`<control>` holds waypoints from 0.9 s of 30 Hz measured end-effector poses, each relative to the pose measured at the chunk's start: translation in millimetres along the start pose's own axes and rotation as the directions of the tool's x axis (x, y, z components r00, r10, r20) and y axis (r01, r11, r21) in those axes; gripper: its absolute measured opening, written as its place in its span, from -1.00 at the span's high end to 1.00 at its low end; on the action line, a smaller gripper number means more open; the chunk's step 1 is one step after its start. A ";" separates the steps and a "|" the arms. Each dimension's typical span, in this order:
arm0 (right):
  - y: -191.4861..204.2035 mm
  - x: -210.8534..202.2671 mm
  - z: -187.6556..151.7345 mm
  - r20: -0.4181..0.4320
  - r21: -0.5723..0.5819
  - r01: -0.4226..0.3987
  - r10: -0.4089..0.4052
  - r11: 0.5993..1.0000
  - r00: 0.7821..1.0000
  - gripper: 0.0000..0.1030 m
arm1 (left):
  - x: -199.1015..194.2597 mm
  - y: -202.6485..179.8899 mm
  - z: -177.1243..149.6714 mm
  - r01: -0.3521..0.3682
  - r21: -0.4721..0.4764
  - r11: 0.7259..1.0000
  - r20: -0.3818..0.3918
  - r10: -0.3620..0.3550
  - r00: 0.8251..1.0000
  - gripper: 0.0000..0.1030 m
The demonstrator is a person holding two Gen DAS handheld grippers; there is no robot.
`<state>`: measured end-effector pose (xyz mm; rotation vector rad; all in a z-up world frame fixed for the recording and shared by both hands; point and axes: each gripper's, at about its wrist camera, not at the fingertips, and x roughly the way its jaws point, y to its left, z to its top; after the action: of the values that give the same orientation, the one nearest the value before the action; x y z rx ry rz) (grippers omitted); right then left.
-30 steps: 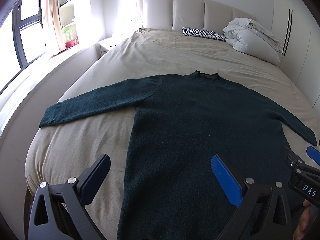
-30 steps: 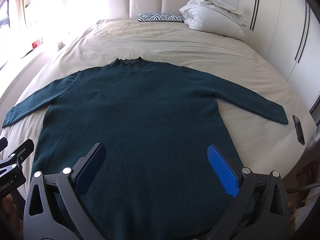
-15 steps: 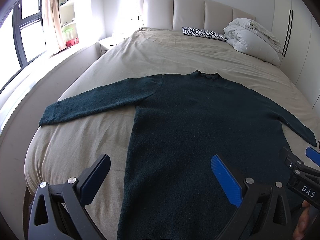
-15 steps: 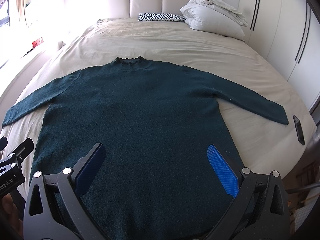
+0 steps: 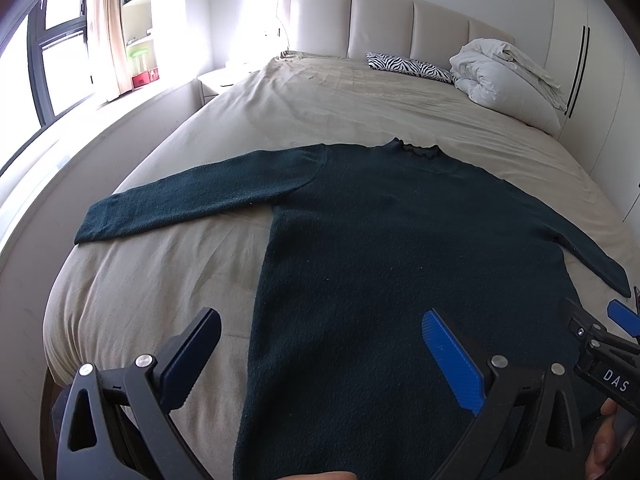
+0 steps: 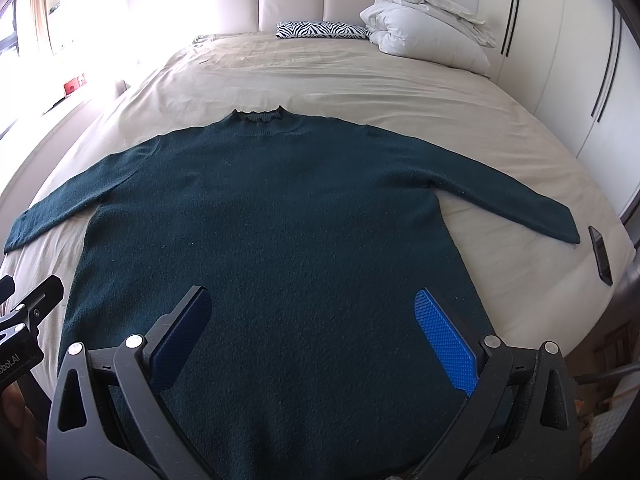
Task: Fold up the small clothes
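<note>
A dark green long-sleeved sweater (image 5: 400,248) lies flat on the beige bed, collar toward the headboard, both sleeves spread out to the sides; it also shows in the right wrist view (image 6: 272,216). My left gripper (image 5: 320,344) is open and empty, hovering over the sweater's lower left edge. My right gripper (image 6: 312,328) is open and empty above the sweater's lower middle. The right gripper's tip shows at the right edge of the left wrist view (image 5: 600,344).
The bed (image 6: 360,80) has a zebra-print pillow (image 6: 320,30) and a white folded duvet (image 6: 424,28) by the headboard. A dark phone (image 6: 600,254) lies near the right sleeve cuff. A window ledge (image 5: 60,128) runs along the left; wardrobes (image 6: 580,60) stand on the right.
</note>
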<state>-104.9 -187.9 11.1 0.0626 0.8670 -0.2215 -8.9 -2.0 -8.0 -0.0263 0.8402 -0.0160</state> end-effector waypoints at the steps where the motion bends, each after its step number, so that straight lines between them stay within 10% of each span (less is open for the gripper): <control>1: -1.3 1.4 -0.9 0.000 0.003 -0.004 0.004 1.000 1.000 -1.00 | 2.2 2.0 0.9 0.013 -0.007 1.000 -0.005 -0.013 1.000 -1.00; 13: -170.4 36.5 6.1 0.059 0.383 -0.066 0.047 0.921 0.997 -1.00 | 21.5 -4.5 -0.4 0.150 -0.024 0.988 -0.062 -0.151 0.987 -1.00; 17: -288.6 61.7 -6.1 0.072 0.610 -0.043 -0.002 0.791 0.997 -0.95 | 29.2 -9.5 1.3 0.230 -0.045 0.972 -0.072 -0.232 0.970 -1.00; 22: -417.8 99.8 -28.8 0.096 0.806 -0.088 0.017 0.586 0.995 -0.49 | 47.7 -9.8 4.8 0.401 -0.158 0.902 -0.073 -0.416 0.906 -1.00; 27: -497.8 140.3 -44.4 0.141 0.898 -0.145 0.040 0.415 0.989 -0.25 | 62.8 -18.3 5.7 0.333 -0.137 0.933 -0.147 -0.351 0.925 -1.00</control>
<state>-159.0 -690.5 -107.1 1.1467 0.5399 -0.5802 37.2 -21.8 -50.4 -0.2791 0.9983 -0.3064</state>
